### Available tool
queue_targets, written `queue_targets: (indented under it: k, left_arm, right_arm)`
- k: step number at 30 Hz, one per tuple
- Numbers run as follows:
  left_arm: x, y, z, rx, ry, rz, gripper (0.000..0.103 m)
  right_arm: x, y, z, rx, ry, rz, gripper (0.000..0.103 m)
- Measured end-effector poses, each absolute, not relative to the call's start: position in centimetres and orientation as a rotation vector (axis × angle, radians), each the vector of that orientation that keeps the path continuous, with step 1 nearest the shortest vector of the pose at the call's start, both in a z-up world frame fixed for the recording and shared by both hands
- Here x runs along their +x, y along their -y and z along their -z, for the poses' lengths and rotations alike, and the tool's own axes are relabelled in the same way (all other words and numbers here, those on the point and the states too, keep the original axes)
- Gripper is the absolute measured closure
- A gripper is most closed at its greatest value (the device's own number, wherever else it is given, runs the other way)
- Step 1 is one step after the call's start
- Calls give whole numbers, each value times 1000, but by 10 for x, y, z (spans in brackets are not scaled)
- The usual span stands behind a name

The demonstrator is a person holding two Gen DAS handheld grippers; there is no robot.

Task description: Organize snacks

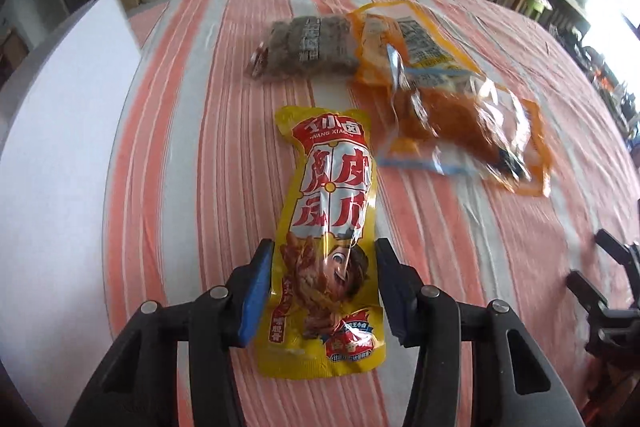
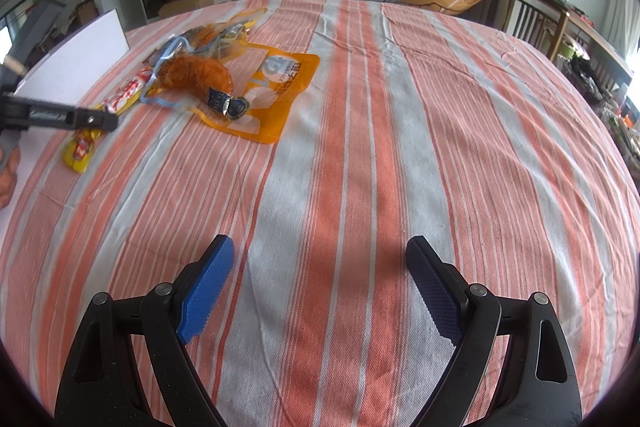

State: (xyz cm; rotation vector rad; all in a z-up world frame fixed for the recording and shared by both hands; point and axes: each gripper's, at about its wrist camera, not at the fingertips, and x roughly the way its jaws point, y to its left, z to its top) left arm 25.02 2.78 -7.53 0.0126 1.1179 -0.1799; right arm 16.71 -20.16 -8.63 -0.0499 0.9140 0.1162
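Left tool (image 1: 320,269) and right tool (image 2: 320,285): each has black moulded arms with triangular cut-outs, round silver pivot pins at the joints, and two fingers faced with blue cross-hatched pads (image 2: 208,285). One arm bears small white lettering, illegible.

Yellow snack pouch (image 1: 324,247): glossy plastic film. Tablecloth (image 2: 360,167): matt woven cloth. Gripper pads (image 2: 208,283): blue, textured, rubbery-looking.

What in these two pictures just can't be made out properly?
- Yellow snack pack, right wrist view: its middle is hidden behind the left gripper.
- Dark snack pack, left wrist view: label too blurred to read.
- Right gripper, left wrist view: cut off by the right edge.
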Motion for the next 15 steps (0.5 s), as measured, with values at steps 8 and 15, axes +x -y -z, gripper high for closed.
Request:
queue_targets:
  k: [8,15]
  left_arm:
    - [154,-26,81,22,-1041,117,17]
    - [172,-44,97,20,-943,45,0]
  right_arm:
    - [168,200,87,-49,-914,-117,13]
    - [169,200,88,-48,-913,-113,13]
